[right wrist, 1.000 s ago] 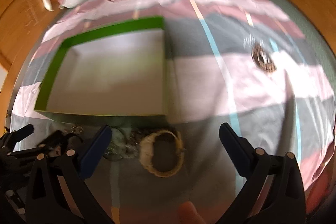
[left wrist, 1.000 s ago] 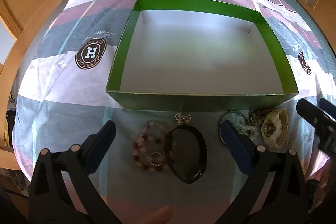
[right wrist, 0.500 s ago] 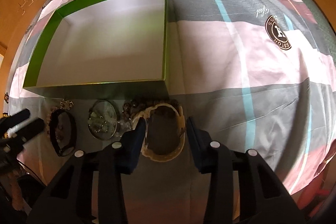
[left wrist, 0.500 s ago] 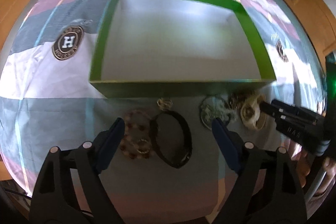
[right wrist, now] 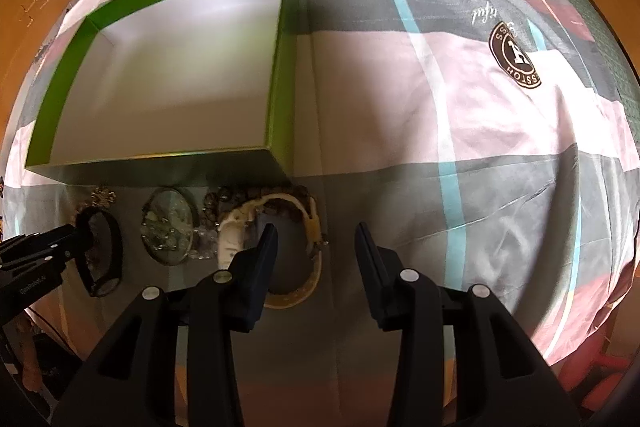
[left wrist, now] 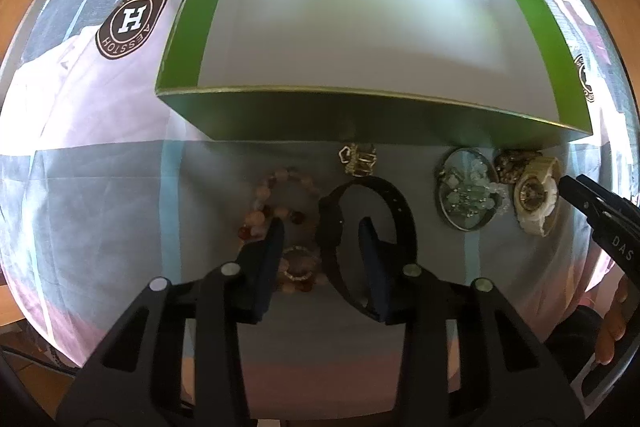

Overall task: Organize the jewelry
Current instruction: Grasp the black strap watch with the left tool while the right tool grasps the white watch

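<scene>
On a bed, jewelry lies in a row near an empty green box (left wrist: 180, 59). The left gripper (left wrist: 322, 231) is closing, fingers straddling a black bracelet's (left wrist: 404, 219) left side. The right gripper (right wrist: 316, 233), half-narrowed, straddles a cream watch's (right wrist: 236, 227) strap; whether it grips is unclear. Next: pinch, lift into box.

The bedsheet (left wrist: 100, 131) carries a round brown badge (left wrist: 131, 21) with a large white "H" in its middle; around the ring run white letters, seen upside down, of which "ESSTOH" can be made out. Above the badge stands a line of cursive script, too bent to read. A second such badge (right wrist: 516, 61) shows in the right wrist view, with "STOH" legible and cursive ending in "iful" beside it. The right claw (left wrist: 600, 203) bears white letters "DAS". The left claw (right wrist: 44, 259) bears small white print, unreadable.
</scene>
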Motion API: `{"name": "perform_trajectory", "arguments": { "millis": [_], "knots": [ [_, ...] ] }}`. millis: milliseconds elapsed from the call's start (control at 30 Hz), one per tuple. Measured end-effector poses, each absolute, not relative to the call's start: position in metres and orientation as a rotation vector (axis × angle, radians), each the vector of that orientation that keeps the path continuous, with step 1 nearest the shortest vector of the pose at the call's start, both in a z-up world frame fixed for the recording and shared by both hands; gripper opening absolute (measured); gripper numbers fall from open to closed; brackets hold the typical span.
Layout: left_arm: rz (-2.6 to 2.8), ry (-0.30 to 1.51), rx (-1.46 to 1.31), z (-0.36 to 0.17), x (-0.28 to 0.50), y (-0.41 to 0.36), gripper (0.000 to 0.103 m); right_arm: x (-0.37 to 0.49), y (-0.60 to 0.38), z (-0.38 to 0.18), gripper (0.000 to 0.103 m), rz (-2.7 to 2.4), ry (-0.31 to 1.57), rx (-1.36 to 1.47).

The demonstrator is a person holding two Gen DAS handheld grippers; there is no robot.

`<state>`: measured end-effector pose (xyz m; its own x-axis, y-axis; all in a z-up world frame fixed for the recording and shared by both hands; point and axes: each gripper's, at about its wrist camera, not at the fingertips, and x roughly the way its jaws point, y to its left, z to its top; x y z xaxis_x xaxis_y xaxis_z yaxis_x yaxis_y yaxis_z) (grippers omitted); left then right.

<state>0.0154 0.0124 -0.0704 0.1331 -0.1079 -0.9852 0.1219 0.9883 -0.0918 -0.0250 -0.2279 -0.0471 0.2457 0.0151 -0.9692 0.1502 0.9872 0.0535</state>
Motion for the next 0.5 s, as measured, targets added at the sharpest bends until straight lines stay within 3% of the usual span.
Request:
{"name": "perform_trajectory", "arguments": {
  "millis": [33,100,333,500],
  "knots": [
    [-0.162,1.435,0.010,-0.073,0.015,0.012,0.025,-0.025,-0.227,-0.049,0.042,-0.090,1.328,0.152],
    [-0.165,1.455,-0.008,-0.079,0.015,0.012,0.021,-0.023,-0.225,-0.055,0.037,-0.080,1.344,0.154],
    [-0.161,1.451,-0.011,-0.082,0.013,0.006,0.018,-0.020,-0.221,-0.069,0.013,-0.094,1.353,0.116],
    [-0.170,1.450,-0.029,-0.072,0.015,0.020,0.012,-0.019,-0.224,-0.067,0.012,-0.069,1.324,0.121]
  ]
}}
